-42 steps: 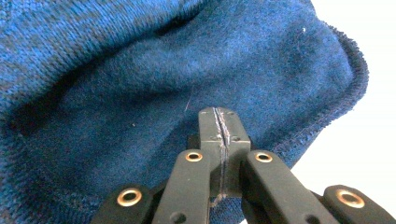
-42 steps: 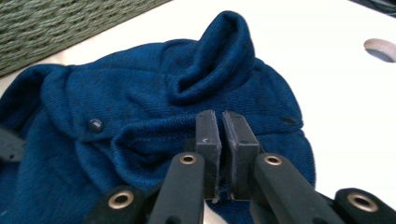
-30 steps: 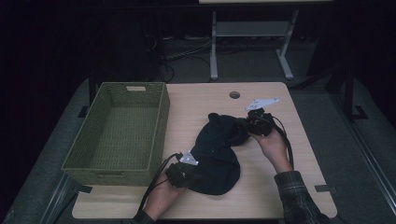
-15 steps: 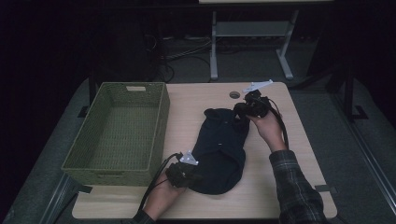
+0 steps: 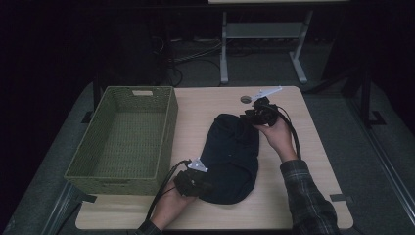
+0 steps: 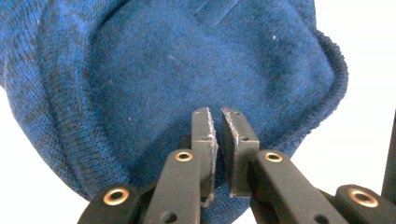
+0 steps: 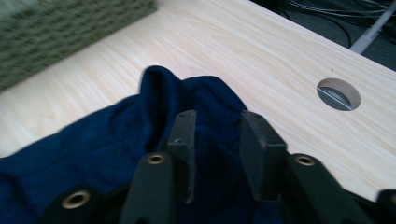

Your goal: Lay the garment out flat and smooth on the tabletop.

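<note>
Table: light wood table (image 5: 205, 105), dark floor around it.
Basket: one green woven basket (image 5: 125, 134), along the left edge.
Garment: one dark blue knit garment (image 5: 230, 156), mid-table, beside the basket.
Hole: one round cable hole (image 7: 338, 94), near the far edge, past the garment.
Left gripper (image 6: 215, 135): nearly closed, pinching the garment's near hem.
Right gripper (image 7: 219, 140): narrowly parted, fabric between its jaws at the far end.
Free room: bare wood right of the garment.
</note>
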Available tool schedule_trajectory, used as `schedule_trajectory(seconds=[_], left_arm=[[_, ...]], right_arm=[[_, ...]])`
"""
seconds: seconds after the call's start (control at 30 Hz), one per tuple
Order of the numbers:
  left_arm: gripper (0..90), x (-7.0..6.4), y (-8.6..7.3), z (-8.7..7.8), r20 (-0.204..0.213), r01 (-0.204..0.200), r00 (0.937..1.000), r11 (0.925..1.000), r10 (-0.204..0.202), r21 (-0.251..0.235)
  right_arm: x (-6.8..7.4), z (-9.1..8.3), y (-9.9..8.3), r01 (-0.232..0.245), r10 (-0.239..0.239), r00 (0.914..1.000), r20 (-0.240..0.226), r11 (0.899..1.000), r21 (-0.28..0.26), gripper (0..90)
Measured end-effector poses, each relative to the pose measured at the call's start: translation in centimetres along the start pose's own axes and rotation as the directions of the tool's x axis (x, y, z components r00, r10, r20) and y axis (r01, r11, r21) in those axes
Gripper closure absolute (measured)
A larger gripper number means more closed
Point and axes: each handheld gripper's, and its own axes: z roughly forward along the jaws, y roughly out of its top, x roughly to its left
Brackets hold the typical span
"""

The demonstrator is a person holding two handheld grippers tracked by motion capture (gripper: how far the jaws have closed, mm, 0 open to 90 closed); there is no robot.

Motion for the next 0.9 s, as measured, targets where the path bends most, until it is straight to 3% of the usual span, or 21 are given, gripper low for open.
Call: schedule_trajectory(seconds=[0.1, 0.17, 0.23, 0.3, 0.33, 0.43, 0.47, 0.5, 0.53, 0.6, 0.63, 0.77, 0.8, 0.9], left_arm=[[79.7, -0.3, 0.4, -0.5, 0.014, -0.002, 0.9999, 0.9995, 0.003, -0.032], [80.6, -0.6, 1.4, -1.3, 0.004, -0.015, 0.9999, 0.9976, 0.015, -0.067], [89.5, -0.6, 1.6, -1.5, 0.003, -0.02, 0.9998, 0.997, 0.02, -0.074], [90.0, -0.6, 2.6, -2.1, -0.042, -0.038, 0.9985, 0.9957, 0.034, -0.085], [90.0, -0.6, 2.6, -2.1, -0.042, -0.038, 0.9985, 0.9957, 0.034, -0.085], [90.0, 0.3, 3.9, -2.3, -0.105, -0.034, 0.9942, 0.9942, 0.024, -0.101], [90.0, 0.3, 3.9, -2.3, -0.105, -0.034, 0.9942, 0.9942, 0.024, -0.101], [90.0, 0.8, 4.4, -2.1, -0.153, -0.034, 0.988, 0.9943, 0.018, -0.101], [90.0, 0.8, 4.4, -2.1, -0.153, -0.034, 0.988, 0.9943, 0.018, -0.101], [90.0, 1.8, 5.0, -1.9, -0.197, -0.019, 0.9803, 0.9942, -0.002, -0.105], [90.0, 2.2, 5.2, -1.7, -0.229, -0.018, 0.9735, 0.9947, -0.006, -0.101], [90.0, 3.4, 5.4, -0.9, -0.254, 0.023, 0.966, 0.9952, -0.047, -0.096], [90.0, 4.1, 5.5, -0.3, -0.268, 0.04, 0.9615, 0.9956, -0.061, -0.084], [90.0, 4.8, 5.4, 0.6, -0.277, 0.058, 0.958, 0.9963, -0.074, -0.064]], right_arm=[[0.3, -1.1, -0.3, -0.003, 0.003, 0.9999, -0.012, 1.0, -0.015, 71.1], [0.9, -2.2, -1.0, 0.013, -0.013, 0.9996, -0.025, 1.0, 0.0, 81.6], [1.3, -2.8, -1.6, 0.021, -0.021, 0.9993, -0.032, 1.0, 0.005, 87.4], [1.8, -3.4, -2.6, 0.032, -0.032, 0.9984, -0.048, 0.999, 0.012, 89.9], [1.8, -3.4, -2.6, 0.032, -0.032, 0.9984, -0.048, 0.999, 0.012, 89.9], [2.7, -4.1, -4.1, 0.038, -0.037, 0.9965, -0.075, 0.999, 0.012, 90.0], [2.7, -4.1, -4.1, 0.038, -0.037, 0.9965, -0.075, 0.999, 0.012, 90.0], [3.3, -4.3, -4.8, 0.053, -0.052, 0.9959, -0.074, 0.999, 0.011, 90.0], [3.3, -4.3, -4.8, 0.053, -0.052, 0.9959, -0.074, 0.999, 0.011, 90.0], [4.0, -4.4, -5.9, 0.063, -0.061, 0.9945, -0.085, 0.998, 0.022, 90.0], [4.1, -4.4, -6.2, 0.062, -0.06, 0.9938, -0.093, 0.998, 0.025, 90.0], [4.9, -4.2, -7.4, 0.073, -0.068, 0.9924, -0.102, 0.997, 0.041, 90.0], [5.2, -3.9, -8.1, 0.078, -0.071, 0.992, -0.104, 0.995, 0.057, 90.0], [5.6, -3.4, -9.3, 0.074, -0.065, 0.9909, -0.118, 0.994, 0.075, 90.0]])
